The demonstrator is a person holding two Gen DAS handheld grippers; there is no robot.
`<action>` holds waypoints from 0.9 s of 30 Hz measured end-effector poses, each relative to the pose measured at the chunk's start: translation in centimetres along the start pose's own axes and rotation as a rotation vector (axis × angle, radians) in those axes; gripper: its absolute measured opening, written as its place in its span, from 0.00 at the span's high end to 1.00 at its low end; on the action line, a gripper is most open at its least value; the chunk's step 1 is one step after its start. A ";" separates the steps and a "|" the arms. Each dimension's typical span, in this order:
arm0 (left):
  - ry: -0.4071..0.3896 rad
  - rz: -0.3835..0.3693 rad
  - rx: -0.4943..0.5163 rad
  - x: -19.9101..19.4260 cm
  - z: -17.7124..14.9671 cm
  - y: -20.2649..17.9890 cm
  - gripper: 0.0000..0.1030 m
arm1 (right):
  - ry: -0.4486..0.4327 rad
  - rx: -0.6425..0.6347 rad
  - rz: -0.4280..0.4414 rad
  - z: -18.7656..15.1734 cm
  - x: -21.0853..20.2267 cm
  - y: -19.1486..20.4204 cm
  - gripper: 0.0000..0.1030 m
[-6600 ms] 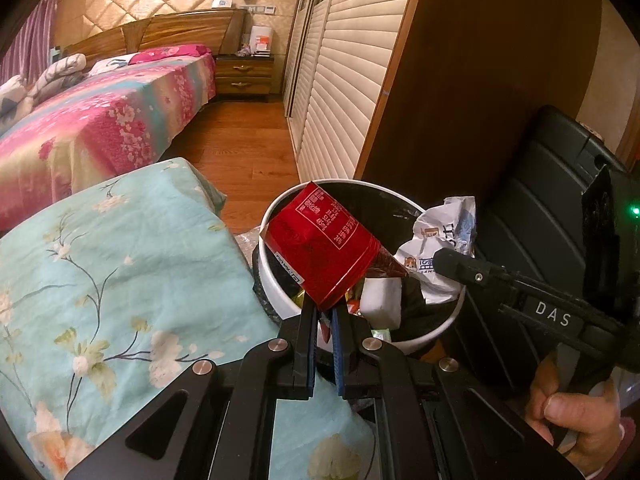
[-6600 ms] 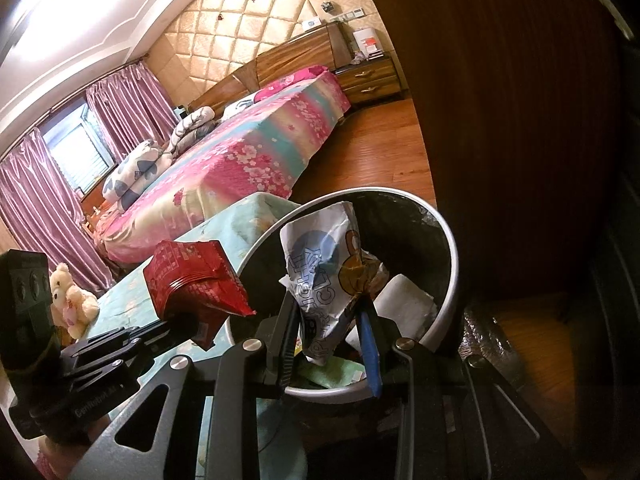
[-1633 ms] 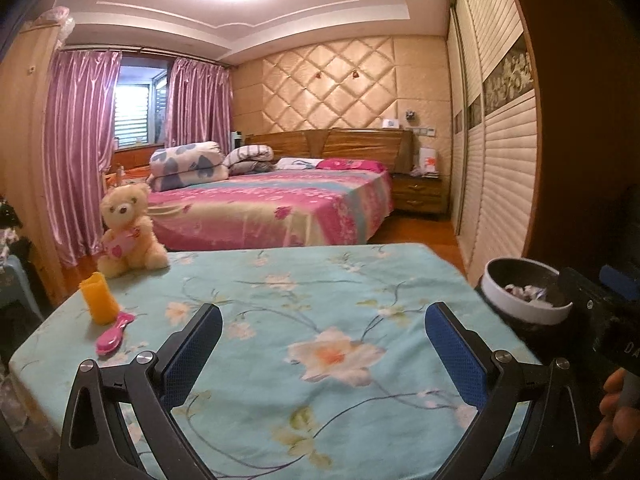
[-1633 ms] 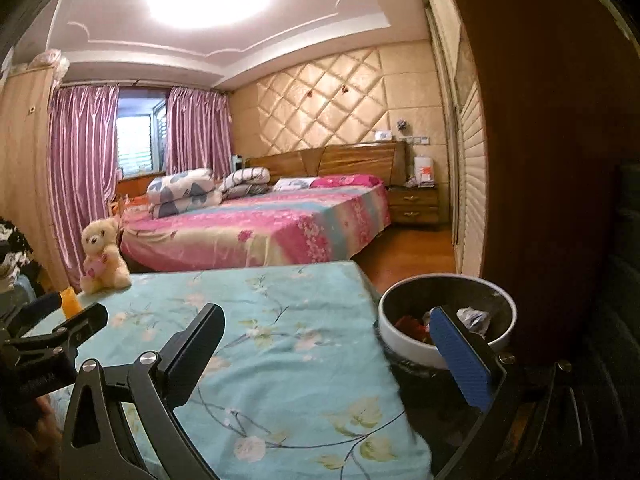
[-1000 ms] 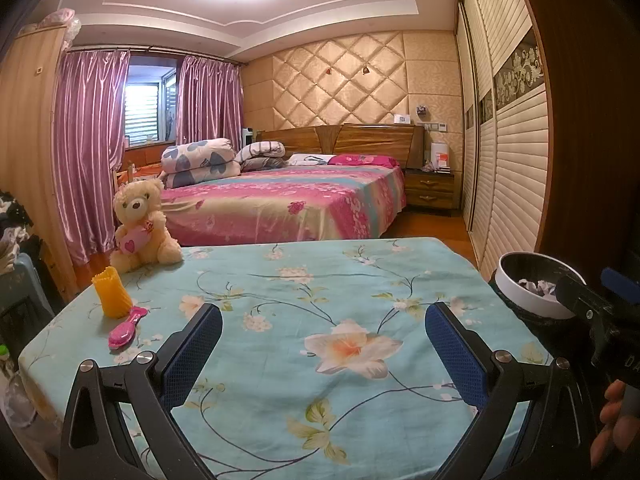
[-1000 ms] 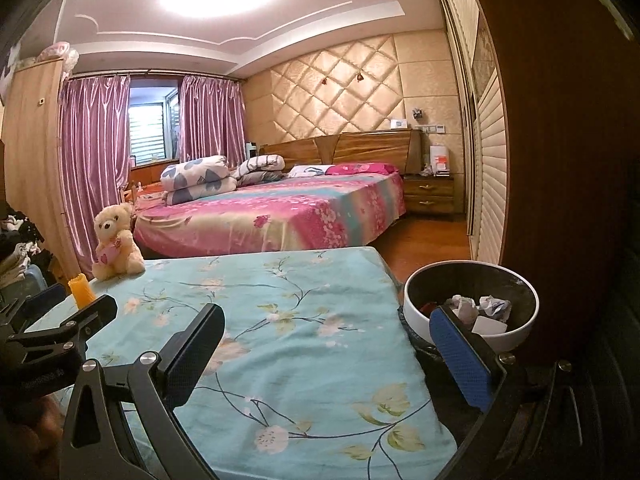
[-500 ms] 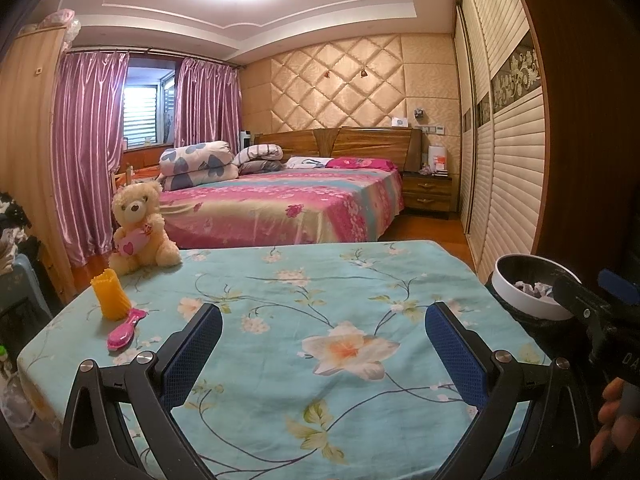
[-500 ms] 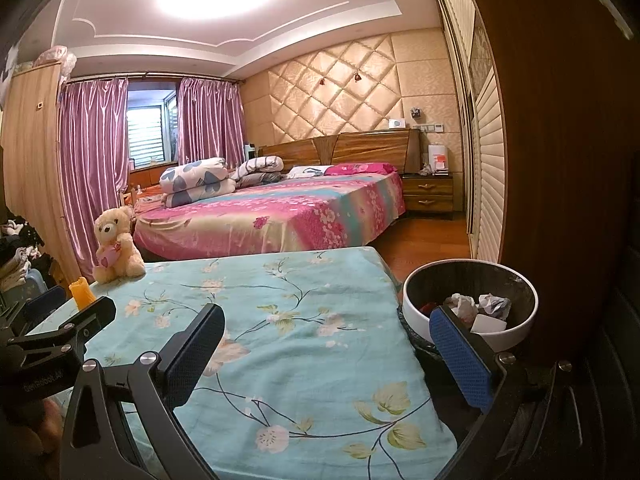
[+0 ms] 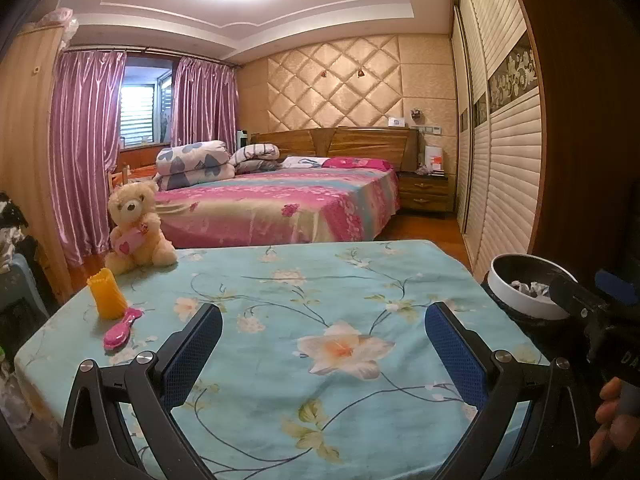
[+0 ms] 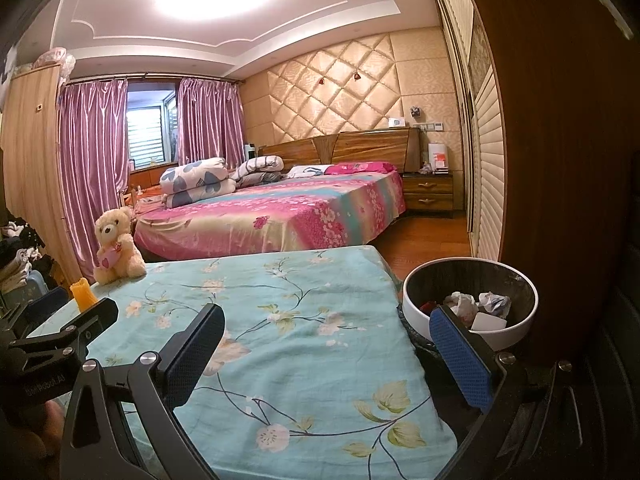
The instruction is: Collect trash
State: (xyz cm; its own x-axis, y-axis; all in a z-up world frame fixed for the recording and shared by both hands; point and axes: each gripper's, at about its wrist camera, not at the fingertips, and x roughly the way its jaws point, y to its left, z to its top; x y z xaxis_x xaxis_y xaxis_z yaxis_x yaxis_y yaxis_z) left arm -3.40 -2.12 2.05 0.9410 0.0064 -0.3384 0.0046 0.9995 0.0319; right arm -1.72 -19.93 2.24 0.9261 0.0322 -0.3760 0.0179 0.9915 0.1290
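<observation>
A white-rimmed trash bin (image 10: pixel 416 309) stands off the right edge of the table, with crumpled wrappers (image 10: pixel 478 304) and a red packet inside. It also shows in the left wrist view (image 9: pixel 520 304). My left gripper (image 9: pixel 322 340) is open and empty over the table's front part. My right gripper (image 10: pixel 326 346) is open and empty, its right finger (image 10: pixel 460 356) in front of the bin. The table has a light blue floral cloth (image 9: pixel 320 288).
A teddy bear (image 9: pixel 134 228), an orange cup (image 9: pixel 106 294) and a pink brush (image 9: pixel 120 330) sit at the table's left end. A pink bed (image 9: pixel 280 200) lies beyond, a wardrobe (image 9: pixel 504 160) at the right, and a nightstand (image 9: pixel 426 194) by the bed.
Both grippers held wrappers over the bin several seconds ago; both are now open, empty and drawn back from it. Over the last second the views barely shift.
</observation>
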 end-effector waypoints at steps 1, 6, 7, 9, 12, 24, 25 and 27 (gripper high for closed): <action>-0.001 -0.001 0.000 0.0 0.0 0.0 0.01 | 0.001 -0.002 -0.001 0.0 0.0 0.0 0.00; 0.001 -0.001 0.003 0.0 0.0 0.0 0.01 | 0.003 0.000 0.000 -0.1 0.0 0.1 0.00; 0.004 -0.005 0.002 -0.1 0.0 0.0 0.01 | 0.002 -0.001 -0.001 -0.1 0.0 0.1 0.00; 0.007 -0.006 0.000 0.0 0.1 0.1 0.01 | 0.000 -0.002 -0.003 -0.1 0.0 0.1 0.00; 0.007 -0.004 0.002 0.0 0.1 0.1 0.01 | 0.002 0.000 -0.001 -0.1 0.0 0.1 0.00; 0.008 -0.010 0.001 0.1 0.2 0.2 0.01 | 0.001 0.001 0.001 -0.1 0.0 0.2 0.00; 0.008 -0.012 0.001 0.1 0.2 0.2 0.01 | 0.002 0.001 0.000 -0.1 0.0 0.1 0.00; 0.008 -0.010 0.002 0.0 0.2 0.2 0.01 | 0.001 0.001 0.000 -0.1 0.0 0.2 0.00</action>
State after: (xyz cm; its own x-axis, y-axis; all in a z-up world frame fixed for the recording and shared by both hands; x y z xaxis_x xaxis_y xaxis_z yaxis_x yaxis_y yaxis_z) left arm -3.27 -1.90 2.28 0.9383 -0.0034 -0.3459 0.0149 0.9994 0.0306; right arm -1.77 -19.71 2.16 0.9256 0.0324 -0.3772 0.0182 0.9914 0.1297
